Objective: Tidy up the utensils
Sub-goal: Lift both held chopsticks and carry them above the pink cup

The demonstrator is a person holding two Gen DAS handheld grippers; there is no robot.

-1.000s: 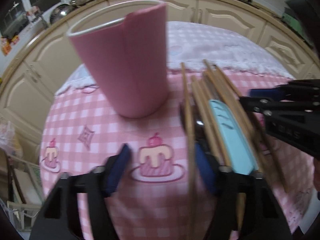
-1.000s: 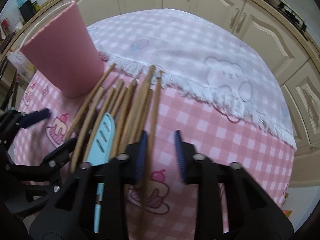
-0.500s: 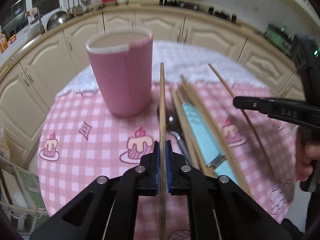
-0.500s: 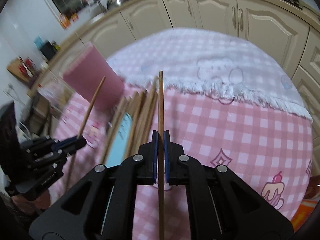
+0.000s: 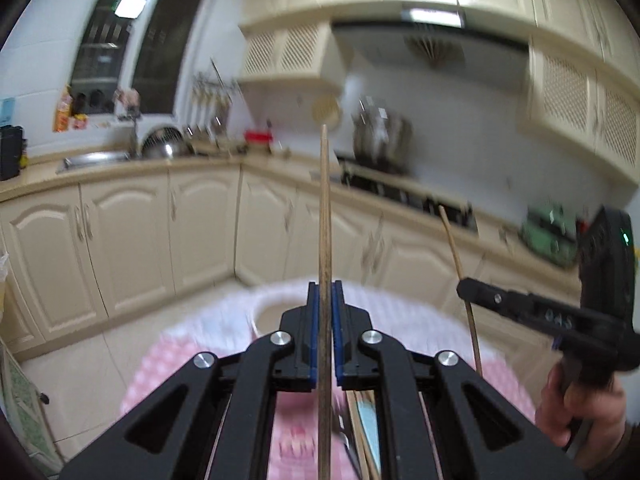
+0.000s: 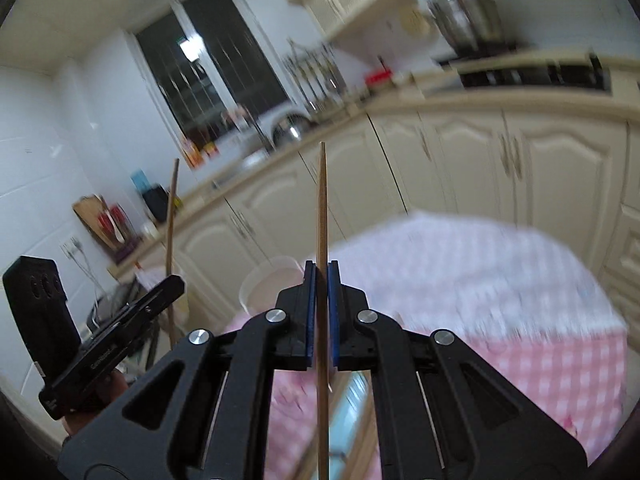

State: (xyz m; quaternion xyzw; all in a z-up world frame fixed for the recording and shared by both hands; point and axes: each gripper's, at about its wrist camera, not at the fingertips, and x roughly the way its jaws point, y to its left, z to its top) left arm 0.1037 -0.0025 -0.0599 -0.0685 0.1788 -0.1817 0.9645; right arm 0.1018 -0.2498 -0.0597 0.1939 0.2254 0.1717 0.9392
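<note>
My left gripper (image 5: pixel 325 292) is shut on a wooden chopstick (image 5: pixel 325 208) that points up and forward, tilted up high over the table. My right gripper (image 6: pixel 321 272) is shut on another wooden chopstick (image 6: pixel 321 208), also raised. Each gripper shows in the other's view: the right one (image 5: pixel 464 286) with its chopstick (image 5: pixel 456 252), the left one (image 6: pixel 176 282) with its chopstick (image 6: pixel 172 232). The pink cup (image 6: pixel 268 284) stands below, its rim partly hidden by the jaws; it also shows in the left wrist view (image 5: pixel 272 314). Remaining chopsticks and a light blue utensil (image 6: pixel 344 412) lie under the grippers.
The round table has a pink checked cloth (image 6: pixel 560 364) with a white cloth (image 6: pixel 460 252) on the far half. Cream kitchen cabinets (image 5: pixel 132 236) and a counter with a sink (image 5: pixel 92 158) and stove (image 5: pixel 404 192) run behind the table.
Both grippers have lifted and tilted upward with their chopsticks, so the views now show the kitchen walls instead of the tabletop. A second ago both were open over the pile.
</note>
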